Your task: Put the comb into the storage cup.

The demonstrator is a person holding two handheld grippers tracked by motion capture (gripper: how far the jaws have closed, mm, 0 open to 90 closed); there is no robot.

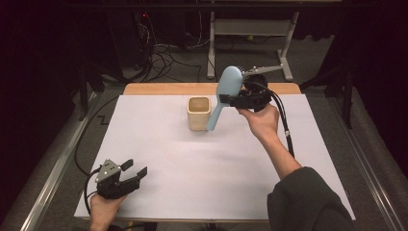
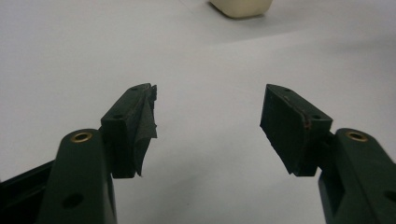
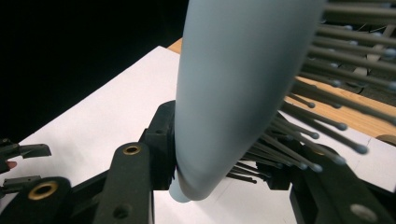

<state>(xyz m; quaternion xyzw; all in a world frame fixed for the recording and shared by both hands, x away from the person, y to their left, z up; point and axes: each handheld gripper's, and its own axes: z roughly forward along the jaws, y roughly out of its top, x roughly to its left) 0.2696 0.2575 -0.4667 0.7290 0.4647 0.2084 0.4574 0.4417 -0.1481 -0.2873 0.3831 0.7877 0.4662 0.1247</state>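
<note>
Right gripper (image 1: 230, 99) clamps a light blue hairbrush (image 1: 224, 91) at the neck where head meets handle, fingers (image 3: 161, 140) closed on it. The brush hangs in the air over the far part of the desk (image 1: 202, 159), head up and tilted, handle end pointing down, just right of the cream cup (image 1: 198, 113) and about level with its rim. Judgement: pickup done, brush lifted; what's left looks like dropping the handle into the cup and letting go. Handle not yet inside.

Left gripper (image 1: 129, 177) rests near-left on the desk, fingers (image 2: 130, 126) spread wide, nothing between them.

Materials: brush is smooth matte plastic, oval head tapering to a round handle, thin dark bristles (image 3: 322, 70) with ball tips on one face. Cup looks like matte plastic or ceramic, squarish with rounded corners, open top, upright. Desk has a flat white sheet over it, with a wooden edge (image 1: 168, 89) showing at the far side.
</note>
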